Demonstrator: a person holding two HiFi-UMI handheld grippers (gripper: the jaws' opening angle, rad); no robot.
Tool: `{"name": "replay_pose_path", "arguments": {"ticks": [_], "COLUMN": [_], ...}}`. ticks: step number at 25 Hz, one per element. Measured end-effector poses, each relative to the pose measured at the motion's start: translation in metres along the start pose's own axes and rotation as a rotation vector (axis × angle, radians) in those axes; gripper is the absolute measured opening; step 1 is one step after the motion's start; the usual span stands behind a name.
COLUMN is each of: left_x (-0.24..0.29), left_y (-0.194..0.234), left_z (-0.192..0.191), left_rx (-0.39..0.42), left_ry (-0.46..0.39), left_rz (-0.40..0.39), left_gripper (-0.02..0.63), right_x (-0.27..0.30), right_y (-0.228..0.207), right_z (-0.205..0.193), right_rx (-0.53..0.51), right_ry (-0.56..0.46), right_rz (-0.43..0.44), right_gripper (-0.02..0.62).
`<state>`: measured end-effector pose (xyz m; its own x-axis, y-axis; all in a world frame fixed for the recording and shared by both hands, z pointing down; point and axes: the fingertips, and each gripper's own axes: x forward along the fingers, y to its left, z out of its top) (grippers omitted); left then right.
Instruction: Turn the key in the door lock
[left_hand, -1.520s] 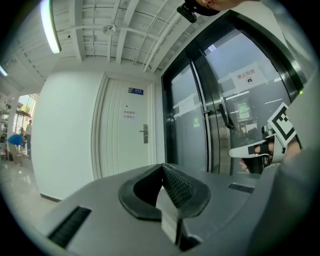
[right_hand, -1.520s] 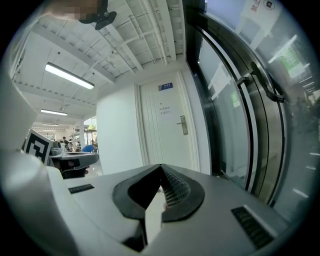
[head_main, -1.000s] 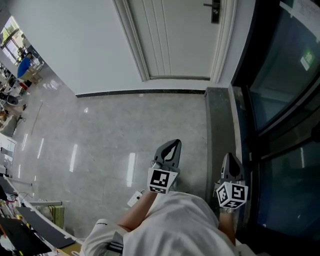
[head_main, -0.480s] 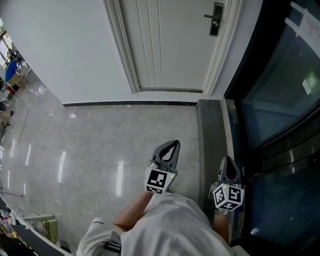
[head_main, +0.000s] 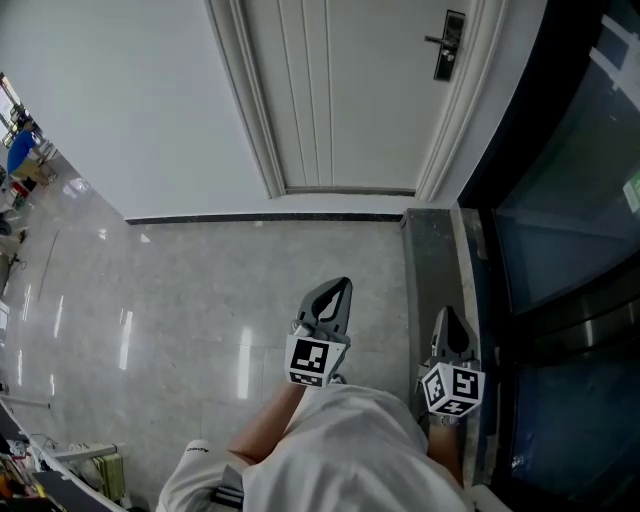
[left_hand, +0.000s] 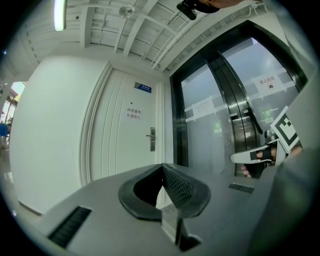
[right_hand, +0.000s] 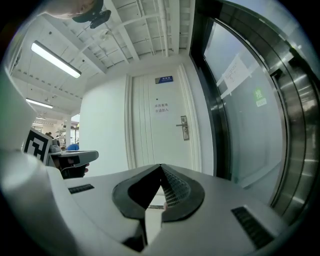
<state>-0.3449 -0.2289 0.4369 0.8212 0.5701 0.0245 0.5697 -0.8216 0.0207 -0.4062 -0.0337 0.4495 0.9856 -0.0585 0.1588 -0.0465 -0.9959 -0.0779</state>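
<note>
A white panelled door (head_main: 340, 90) stands ahead, and its dark lock plate with a lever handle (head_main: 449, 45) sits on its right side. No key can be made out at this distance. My left gripper (head_main: 343, 284) is held level over the floor, jaws shut and empty, well short of the door. Beside it on the right, my right gripper (head_main: 447, 313) is also shut with nothing in it. The left gripper view shows the lock plate (left_hand: 152, 139) far beyond the closed gripper (left_hand: 162, 165). The right gripper view shows the lock plate (right_hand: 184, 128) above that closed gripper (right_hand: 161, 166).
A dark glass wall with metal frames (head_main: 570, 200) runs along the right. A dark stone strip (head_main: 435, 260) borders it on the polished grey floor (head_main: 200, 290). A white wall (head_main: 130, 110) is left of the door. Desks and people (head_main: 20, 160) are far off at the left.
Both grippers have travelled forward over the floor toward the door. The lock plate now sits lower and further right in the head view. The jaws stay shut.
</note>
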Motion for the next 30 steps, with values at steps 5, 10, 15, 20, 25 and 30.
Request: {"name": "replay_pose_path", "arguments": {"ticks": [5,10,15,20,25,30], "left_x": [0.015,0.043,0.065,0.095,0.140,0.187], "left_y": [0.006,0.002,-0.003,0.005,0.012,0.006], "left_z": [-0.012,-0.018,-0.025,-0.028,-0.023,-0.021], "left_rx": [-0.021,-0.015,-0.018,-0.032,0.018,0.056], "left_ry": [0.029,0.055,0.051,0.055,0.070,0.099], "left_rz": [-0.028,-0.089,-0.080,-0.036,-0.025,-0.037], "left_gripper": [0.009,0.009,0.009,0.009,0.009,0.009], "right_x": [0.010,0.015,0.034,0.078,0.126,0.164], "right_y": [-0.009,-0.026,-0.052,-0.063,-0.075,-0.108], "right_z": [-0.003,-0.004,-0.015,-0.004,0.003,0.001], "right_rx": [0.010,0.040,0.049,0.040,0.047,0.079], "right_ry": [0.024,0.022,0.041,0.026,0.019,0.031], "right_rz": [-0.048,-0.119,-0.128,-0.072,-0.034,-0.029], "right_gripper": [0.003,0.003,0.003,0.003,0.003,0.003]}}
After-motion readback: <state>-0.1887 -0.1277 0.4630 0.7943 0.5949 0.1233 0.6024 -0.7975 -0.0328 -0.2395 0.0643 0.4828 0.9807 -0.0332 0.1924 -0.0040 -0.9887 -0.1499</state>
